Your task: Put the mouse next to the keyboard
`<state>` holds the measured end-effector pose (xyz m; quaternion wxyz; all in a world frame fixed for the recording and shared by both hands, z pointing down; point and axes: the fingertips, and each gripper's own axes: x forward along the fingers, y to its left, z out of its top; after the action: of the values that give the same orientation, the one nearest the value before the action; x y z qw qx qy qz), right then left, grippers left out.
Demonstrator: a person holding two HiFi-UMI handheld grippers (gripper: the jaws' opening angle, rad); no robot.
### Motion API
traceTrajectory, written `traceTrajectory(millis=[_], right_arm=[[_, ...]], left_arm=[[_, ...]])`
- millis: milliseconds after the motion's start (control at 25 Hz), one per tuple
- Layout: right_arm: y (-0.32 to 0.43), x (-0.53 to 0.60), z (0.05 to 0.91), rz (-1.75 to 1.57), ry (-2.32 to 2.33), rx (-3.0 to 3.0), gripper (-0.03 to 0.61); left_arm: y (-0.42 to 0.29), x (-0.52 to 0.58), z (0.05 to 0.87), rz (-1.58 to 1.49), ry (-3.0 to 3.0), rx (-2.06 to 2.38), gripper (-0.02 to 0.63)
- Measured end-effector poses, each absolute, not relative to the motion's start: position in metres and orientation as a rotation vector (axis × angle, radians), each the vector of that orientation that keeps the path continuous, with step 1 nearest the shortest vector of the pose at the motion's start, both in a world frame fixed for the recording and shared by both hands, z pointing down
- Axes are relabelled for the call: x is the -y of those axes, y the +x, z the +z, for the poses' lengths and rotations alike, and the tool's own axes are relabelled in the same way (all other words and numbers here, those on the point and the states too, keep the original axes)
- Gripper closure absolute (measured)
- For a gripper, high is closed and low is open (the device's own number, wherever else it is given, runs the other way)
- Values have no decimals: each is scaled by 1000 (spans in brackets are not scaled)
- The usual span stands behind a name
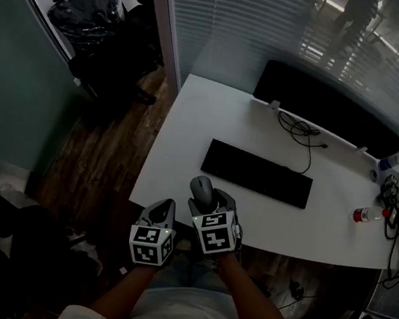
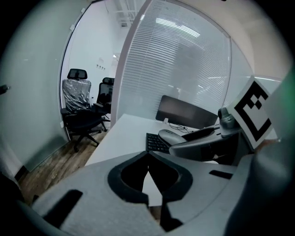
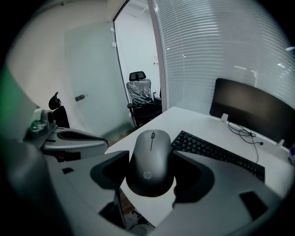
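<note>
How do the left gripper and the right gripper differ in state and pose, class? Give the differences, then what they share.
The right gripper grips the mouse; the left gripper holds nothing. The right gripper's jaws stand apart around the mouse; the left gripper's are together. The right gripper sits nearer the keyboard than the left gripper. Both carry a marker cube and are side by side at the desk's near edge.

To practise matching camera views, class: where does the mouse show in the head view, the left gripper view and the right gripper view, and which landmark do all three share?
Head view: mouse at lower centre, near the front edge of the white desk.
Left gripper view: right of centre, in front of the keyboard.
Right gripper view: dead centre, between the jaws.
Shared landmark: the black keyboard, just beyond the mouse in all three.
</note>
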<state>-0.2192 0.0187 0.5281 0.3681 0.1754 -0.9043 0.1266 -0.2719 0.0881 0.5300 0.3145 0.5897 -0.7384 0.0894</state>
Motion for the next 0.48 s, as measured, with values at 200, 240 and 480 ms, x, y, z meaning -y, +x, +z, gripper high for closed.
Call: traceTrajectory(millis=[200,240,480], right_arm=[[-177,-16,511,344,541,2328,282],[-170,-16,509,351,556,2327,282],[-130,-5,499,382,665,2323,282]], left_arm=[[-234,-80,525,267,1614,1889,615],[-227,-78,523,272,1629,1879,615],[-186,-60,517,290,1720,1822,615]])
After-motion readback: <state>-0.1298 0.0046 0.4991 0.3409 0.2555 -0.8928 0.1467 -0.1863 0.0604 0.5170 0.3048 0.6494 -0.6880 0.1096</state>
